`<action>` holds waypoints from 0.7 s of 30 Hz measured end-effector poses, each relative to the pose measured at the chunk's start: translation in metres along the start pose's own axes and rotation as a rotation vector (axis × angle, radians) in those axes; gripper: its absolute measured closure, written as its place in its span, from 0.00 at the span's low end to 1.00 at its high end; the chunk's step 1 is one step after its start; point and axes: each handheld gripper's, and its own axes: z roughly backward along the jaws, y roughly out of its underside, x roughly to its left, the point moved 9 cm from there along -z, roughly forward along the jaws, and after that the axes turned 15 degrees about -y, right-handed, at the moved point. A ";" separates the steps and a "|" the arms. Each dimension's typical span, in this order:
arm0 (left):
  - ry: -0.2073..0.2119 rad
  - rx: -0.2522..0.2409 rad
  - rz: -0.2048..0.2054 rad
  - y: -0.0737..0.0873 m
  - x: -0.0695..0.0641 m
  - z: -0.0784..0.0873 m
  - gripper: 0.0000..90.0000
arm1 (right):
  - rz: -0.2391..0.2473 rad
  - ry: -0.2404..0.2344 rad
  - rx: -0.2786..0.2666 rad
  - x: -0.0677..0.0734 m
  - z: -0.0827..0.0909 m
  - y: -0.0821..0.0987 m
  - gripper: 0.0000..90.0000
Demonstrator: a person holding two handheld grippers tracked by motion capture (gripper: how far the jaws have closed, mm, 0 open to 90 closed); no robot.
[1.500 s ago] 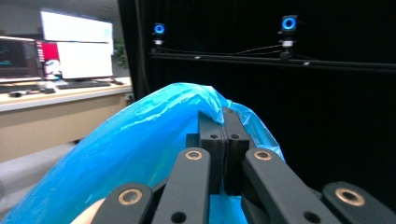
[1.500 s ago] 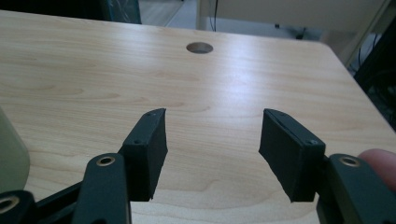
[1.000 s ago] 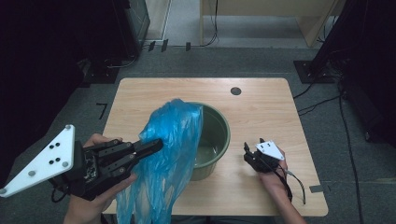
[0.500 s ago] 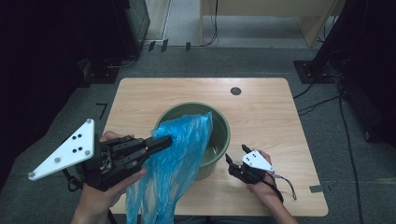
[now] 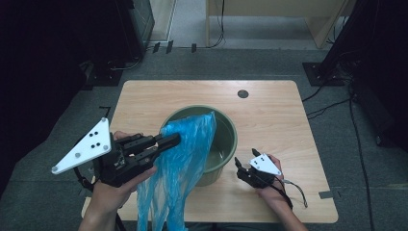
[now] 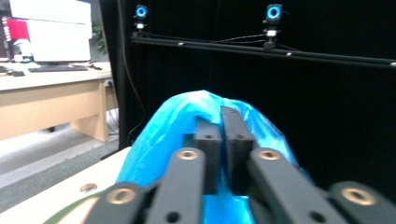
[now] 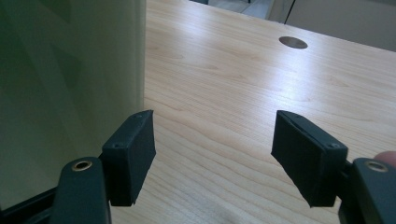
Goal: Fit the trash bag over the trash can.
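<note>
One blue plastic bag [image 5: 180,168] is hanging over the near rim of the green bin [image 5: 226,139], its top draped into the bin and its lower end trailing past the table's near edge. The left gripper [image 5: 174,139] is pinching the bag's upper fold, though its jaws have just been easing apart, a thin gap showing with the film still caught between them. The right gripper [image 5: 244,163] is resting on the wooden table [image 5: 279,120] just beside the bin, jaws spread with nothing between them
</note>
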 end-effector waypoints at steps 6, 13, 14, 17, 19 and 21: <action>-0.054 0.036 0.021 0.012 0.013 -0.012 0.57 | -0.001 0.010 -0.001 -0.003 0.001 0.000 0.34; -0.109 0.057 0.020 0.025 0.026 -0.020 0.60 | -0.005 0.021 -0.024 -0.004 0.004 -0.005 0.34; -0.115 0.061 0.027 0.028 0.028 -0.021 0.60 | -0.001 0.026 -0.032 -0.005 0.006 -0.007 0.34; -0.131 0.063 0.053 0.037 0.035 -0.024 0.62 | 0.003 0.042 -0.056 -0.006 0.012 -0.015 0.34; -0.146 0.064 0.065 0.044 0.038 -0.026 0.63 | 0.010 0.049 -0.075 -0.007 0.017 -0.021 0.34; -0.146 0.070 0.077 0.051 0.040 -0.029 0.65 | 0.016 0.054 -0.094 -0.008 0.022 -0.028 0.34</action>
